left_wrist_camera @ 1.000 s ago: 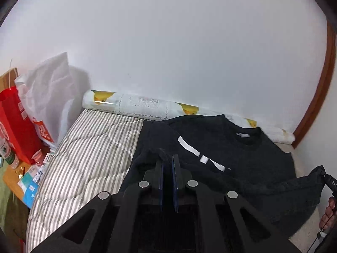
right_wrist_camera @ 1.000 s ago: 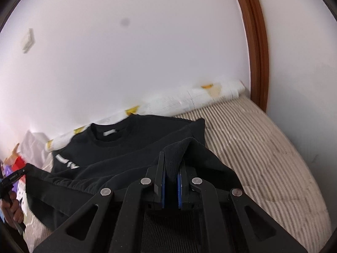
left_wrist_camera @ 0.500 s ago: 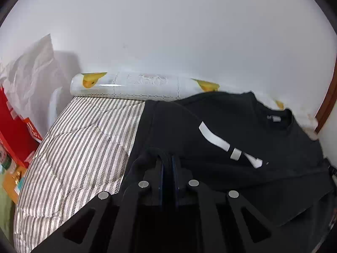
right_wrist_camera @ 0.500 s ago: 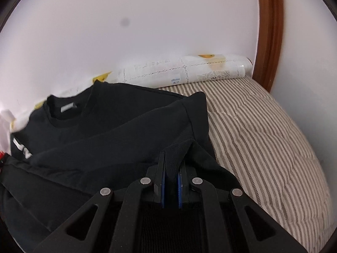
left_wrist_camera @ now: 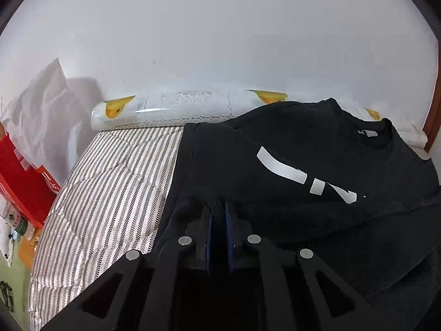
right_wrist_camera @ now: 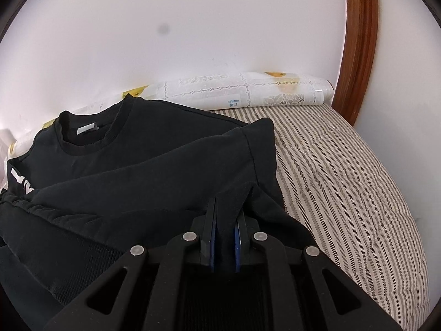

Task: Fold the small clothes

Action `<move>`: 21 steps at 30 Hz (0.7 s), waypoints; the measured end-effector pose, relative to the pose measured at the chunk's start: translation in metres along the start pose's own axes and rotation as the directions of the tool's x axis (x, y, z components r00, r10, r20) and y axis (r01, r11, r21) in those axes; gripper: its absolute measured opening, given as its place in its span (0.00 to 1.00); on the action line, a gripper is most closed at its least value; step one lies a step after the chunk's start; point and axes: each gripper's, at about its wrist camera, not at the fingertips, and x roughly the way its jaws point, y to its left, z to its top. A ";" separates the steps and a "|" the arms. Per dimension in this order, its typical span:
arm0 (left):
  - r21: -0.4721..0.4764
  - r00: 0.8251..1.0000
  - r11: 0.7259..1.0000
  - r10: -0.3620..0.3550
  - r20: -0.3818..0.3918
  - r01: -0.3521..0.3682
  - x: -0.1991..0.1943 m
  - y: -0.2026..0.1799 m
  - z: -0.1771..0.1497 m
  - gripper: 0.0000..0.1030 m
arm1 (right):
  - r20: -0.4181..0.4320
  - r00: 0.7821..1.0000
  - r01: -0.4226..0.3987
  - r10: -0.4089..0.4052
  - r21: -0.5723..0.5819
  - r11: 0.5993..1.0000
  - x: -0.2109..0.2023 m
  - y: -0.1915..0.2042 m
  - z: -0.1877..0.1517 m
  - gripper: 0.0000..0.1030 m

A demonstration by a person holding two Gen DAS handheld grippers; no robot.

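Observation:
A black sweatshirt (left_wrist_camera: 317, 149) with white lettering lies on a striped bed cover (left_wrist_camera: 110, 182), its neck towards the wall. My left gripper (left_wrist_camera: 219, 207) is shut on a fold of the sweatshirt's lower left edge. In the right wrist view the sweatshirt (right_wrist_camera: 143, 171) shows its collar at the left, and my right gripper (right_wrist_camera: 227, 207) is shut on a fold of its right edge. The bottom part is doubled up over the chest. The cloth hides both fingertips.
A rolled white mat with yellow prints (left_wrist_camera: 176, 107) lies along the white wall, also in the right wrist view (right_wrist_camera: 248, 93). A red bag (left_wrist_camera: 19, 176) and white plastic bag (left_wrist_camera: 41, 104) stand at the left. A brown wooden frame (right_wrist_camera: 358, 41) stands at the right.
Both grippers have moved forward towards the wall and the collar, carrying the sweatshirt's lower edge up over its body. The jaws stayed shut on the cloth.

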 end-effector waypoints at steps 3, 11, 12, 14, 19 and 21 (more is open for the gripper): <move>0.001 1.000 1.000 0.001 0.001 -0.001 0.000 0.000 0.000 0.09 | 0.002 1.000 -0.003 0.003 0.006 1.000 -0.001 -0.001 0.000 0.10; -0.003 1.000 1.000 -0.007 -0.004 0.007 0.001 0.000 0.001 0.10 | 0.000 1.000 -0.006 0.006 0.009 1.000 -0.001 -0.001 0.000 0.10; -0.001 1.000 1.000 -0.004 -0.004 0.004 0.001 0.000 0.001 0.10 | 0.000 1.000 -0.006 0.006 0.010 1.000 -0.001 -0.001 0.000 0.10; 0.001 1.000 1.000 -0.003 -0.005 0.003 0.001 -0.001 0.001 0.10 | -0.001 1.000 -0.007 0.008 0.010 1.000 -0.001 -0.002 0.000 0.10; -0.006 1.000 1.000 -0.012 -0.005 0.012 0.002 0.001 0.001 0.10 | -0.002 1.000 -0.012 0.012 0.013 1.000 -0.001 -0.003 0.000 0.10; -0.007 1.000 1.000 -0.013 -0.005 0.013 0.002 0.002 0.001 0.10 | -0.002 1.000 -0.011 0.011 0.012 1.000 -0.001 -0.003 0.000 0.10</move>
